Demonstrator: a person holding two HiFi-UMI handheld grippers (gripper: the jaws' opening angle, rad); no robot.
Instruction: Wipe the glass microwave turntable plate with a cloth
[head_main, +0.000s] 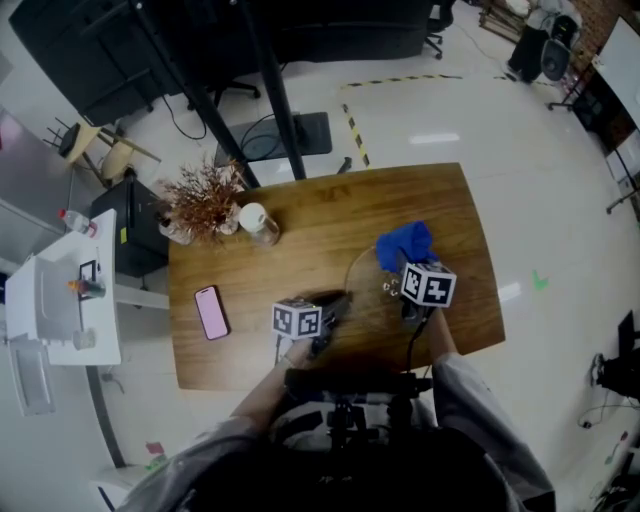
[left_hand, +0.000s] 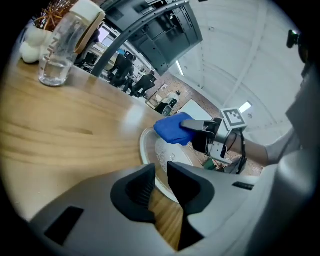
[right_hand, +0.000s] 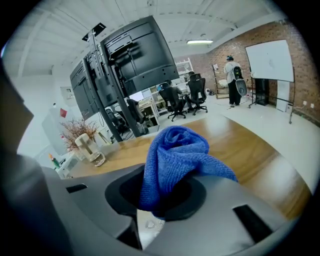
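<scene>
The clear glass turntable plate (head_main: 362, 292) lies on the wooden table (head_main: 300, 255), right of centre. My left gripper (head_main: 334, 306) is at its left rim; in the left gripper view the jaws (left_hand: 159, 182) stand nearly together with the plate's rim (left_hand: 150, 152) between them. My right gripper (head_main: 408, 264) hovers over the plate's far right part, shut on a bunched blue cloth (head_main: 405, 243). The cloth (right_hand: 175, 155) bulges up out of the right gripper (right_hand: 165, 200), and a sliver of wet glass (right_hand: 149, 225) shows below. The left gripper view also shows the cloth (left_hand: 172, 129) resting on the plate.
A pink phone (head_main: 211, 312) lies at the table's left. A lidded glass jar (head_main: 258, 223) and a dried plant (head_main: 203, 200) stand at the back left. Black stand legs (head_main: 280, 110) rise behind the table. A white cart (head_main: 60, 300) stands off to the left.
</scene>
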